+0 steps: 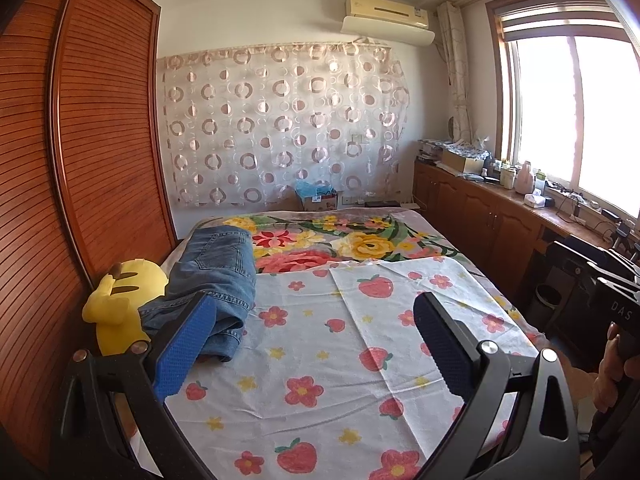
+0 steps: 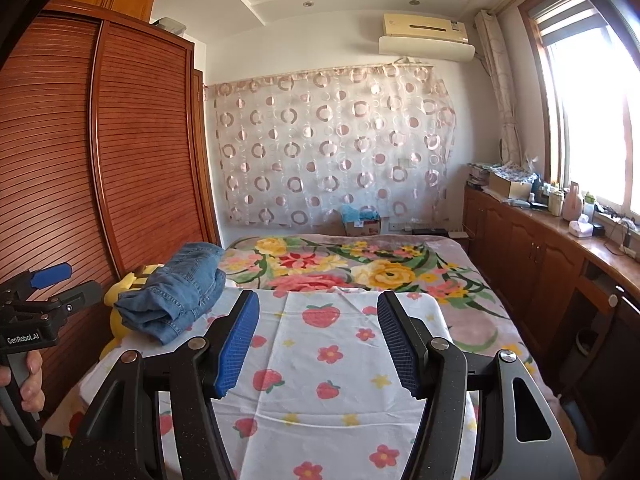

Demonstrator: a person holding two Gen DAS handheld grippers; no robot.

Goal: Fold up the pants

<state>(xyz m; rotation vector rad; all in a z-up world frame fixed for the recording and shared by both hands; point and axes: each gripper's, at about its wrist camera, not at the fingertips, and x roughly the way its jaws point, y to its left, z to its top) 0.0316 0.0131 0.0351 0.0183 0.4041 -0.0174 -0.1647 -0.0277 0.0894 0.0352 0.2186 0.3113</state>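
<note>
Blue denim pants (image 1: 216,276) lie folded in a thick bundle on the left side of the bed, against a yellow plush toy; they also show in the right wrist view (image 2: 176,292). My left gripper (image 1: 316,308) is open and empty, held above the strawberry-print cloth (image 1: 320,360), its left finger just in front of the pants. My right gripper (image 2: 318,308) is open and empty over the same cloth (image 2: 320,360), to the right of the pants. The left gripper also shows at the left edge of the right wrist view (image 2: 60,284).
A yellow plush toy (image 1: 120,300) lies between the pants and the wooden wardrobe (image 1: 80,160) on the left. A floral blanket (image 1: 360,240) covers the far half of the bed. Low wooden cabinets (image 1: 500,220) with clutter run along the right under the window.
</note>
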